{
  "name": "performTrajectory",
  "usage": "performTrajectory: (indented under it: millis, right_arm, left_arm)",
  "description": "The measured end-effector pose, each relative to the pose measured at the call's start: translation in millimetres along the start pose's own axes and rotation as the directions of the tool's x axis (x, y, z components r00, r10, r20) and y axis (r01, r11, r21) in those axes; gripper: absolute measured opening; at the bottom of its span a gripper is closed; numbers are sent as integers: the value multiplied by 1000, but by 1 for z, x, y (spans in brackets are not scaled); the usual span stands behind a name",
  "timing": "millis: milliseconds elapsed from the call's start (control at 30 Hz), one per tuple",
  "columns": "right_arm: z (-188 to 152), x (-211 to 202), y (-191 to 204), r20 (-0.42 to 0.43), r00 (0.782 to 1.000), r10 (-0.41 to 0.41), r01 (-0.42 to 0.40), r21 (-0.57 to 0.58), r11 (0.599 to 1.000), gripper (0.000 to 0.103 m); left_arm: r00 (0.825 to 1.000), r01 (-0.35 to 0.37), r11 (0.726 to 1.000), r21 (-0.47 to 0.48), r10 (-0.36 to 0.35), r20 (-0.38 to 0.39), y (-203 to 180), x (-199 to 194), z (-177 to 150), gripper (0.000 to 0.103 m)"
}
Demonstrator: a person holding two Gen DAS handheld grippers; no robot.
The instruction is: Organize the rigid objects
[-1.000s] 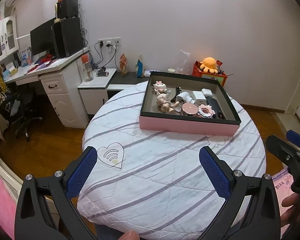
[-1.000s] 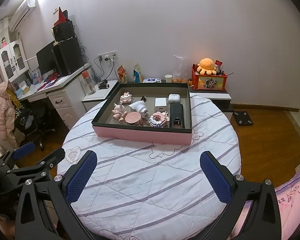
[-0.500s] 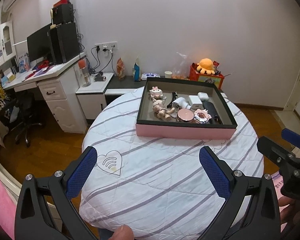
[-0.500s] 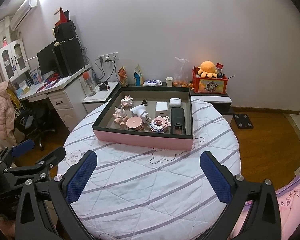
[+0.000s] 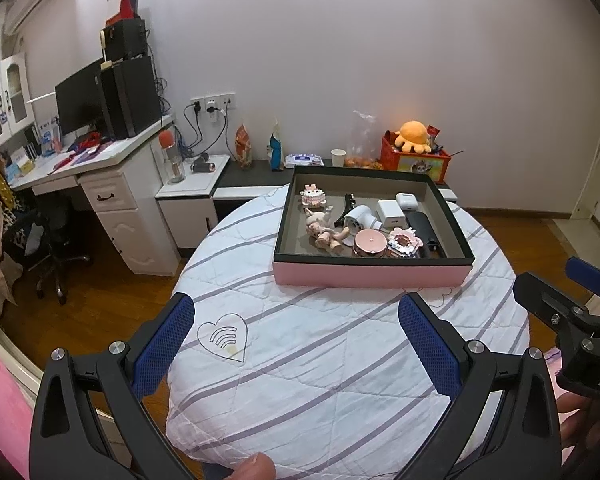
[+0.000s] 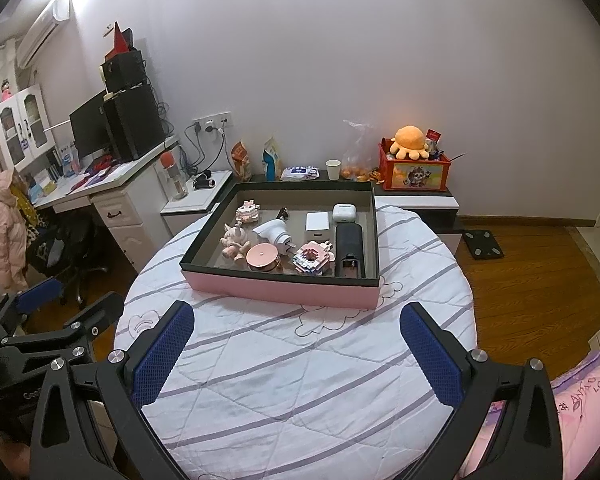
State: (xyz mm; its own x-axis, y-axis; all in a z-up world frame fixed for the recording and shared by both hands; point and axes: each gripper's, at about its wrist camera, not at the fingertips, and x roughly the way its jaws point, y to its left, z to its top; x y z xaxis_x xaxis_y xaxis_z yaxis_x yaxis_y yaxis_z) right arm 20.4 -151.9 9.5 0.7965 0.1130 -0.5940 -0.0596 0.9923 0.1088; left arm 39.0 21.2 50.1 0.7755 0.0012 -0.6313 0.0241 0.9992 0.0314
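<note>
A pink box with a dark rim [image 5: 370, 274] [image 6: 284, 286] sits on the far part of a round table with a white striped cover [image 5: 320, 344] [image 6: 300, 368]. In it lie several small things: a pink round case [image 6: 263, 257], a block flower [image 6: 312, 258], a white plug [image 6: 274, 232], a white charger [image 6: 315, 223], an earbud case [image 6: 344, 212], a black remote [image 6: 349, 250] and a pink doll [image 5: 324, 230]. My left gripper [image 5: 296, 344] is open and empty over the table's near edge. My right gripper [image 6: 298, 354] is open and empty, also well short of the box.
A white desk [image 5: 100, 184] with a monitor and a black chair [image 5: 48, 240] stand at the left. A low cabinet behind the table holds a red box with an orange plush [image 6: 412, 160], a cup and bags. Wooden floor lies to the right [image 6: 540, 272].
Both grippers have drawn back and risen slightly from the table; the box looks a little farther and smaller. Both stay open and empty.
</note>
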Motion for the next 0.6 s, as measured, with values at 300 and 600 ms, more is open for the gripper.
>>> performTrajectory:
  millis: [300, 600]
  right_arm:
    - [3, -1, -3, 10, 1000, 0, 0, 3, 1000, 103]
    - [6, -2, -3, 13, 1000, 1, -1, 4, 1000, 103]
  left_arm:
    - [1000, 3, 1000, 12, -3, 11, -3, -4, 5, 103]
    - [1000, 2, 1000, 14, -3, 13, -4, -5, 7, 103]
